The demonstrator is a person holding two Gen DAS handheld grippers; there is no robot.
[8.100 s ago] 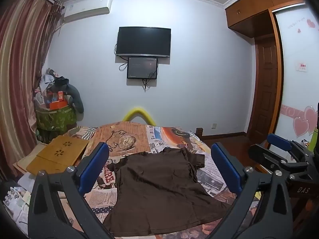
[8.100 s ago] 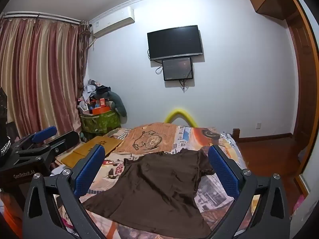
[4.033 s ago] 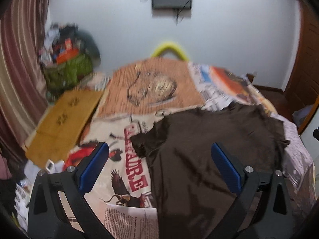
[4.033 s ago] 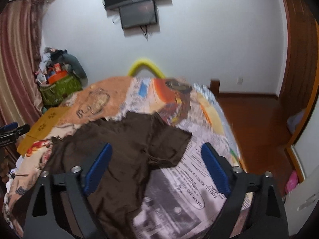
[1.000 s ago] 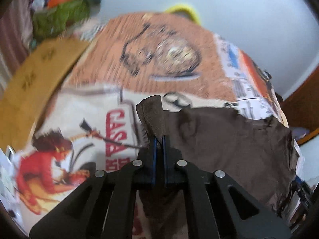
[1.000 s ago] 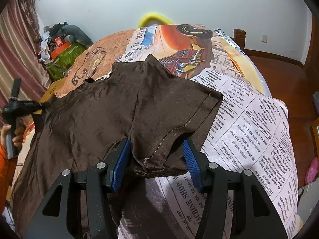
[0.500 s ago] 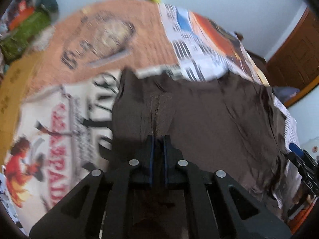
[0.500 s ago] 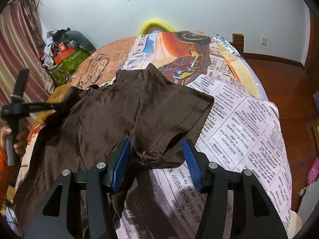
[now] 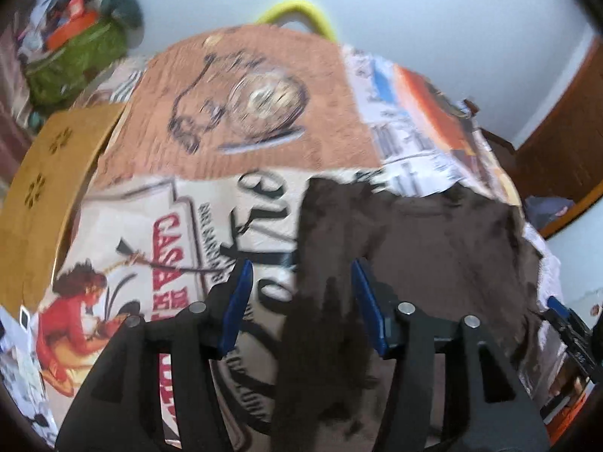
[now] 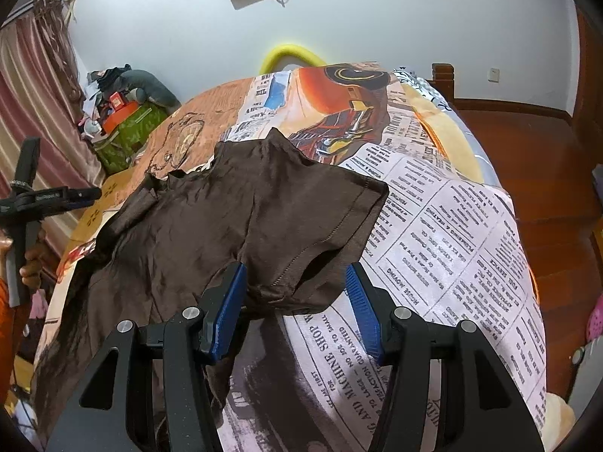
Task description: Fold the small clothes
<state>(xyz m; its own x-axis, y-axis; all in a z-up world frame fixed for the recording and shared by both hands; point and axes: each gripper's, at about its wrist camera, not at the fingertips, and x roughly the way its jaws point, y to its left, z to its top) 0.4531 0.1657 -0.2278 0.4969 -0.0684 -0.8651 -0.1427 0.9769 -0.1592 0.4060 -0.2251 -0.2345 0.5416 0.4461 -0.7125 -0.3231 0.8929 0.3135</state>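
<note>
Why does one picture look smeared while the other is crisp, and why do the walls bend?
Left wrist view: motion blur smears the bedspread print and the brown shirt, though the left tool stays fairly sharp. Right wrist view: crisp, newsprint and the shirt's sleeve stitching legible. Both views: fisheye lens bows walls and darkens the corners.

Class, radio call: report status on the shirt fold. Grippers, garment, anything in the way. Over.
Left gripper open, left sleeve folded in. Right gripper open, straddling right sleeve, not clamped. Brown T-shirt flat on bedspread. Nothing blocking.
</note>
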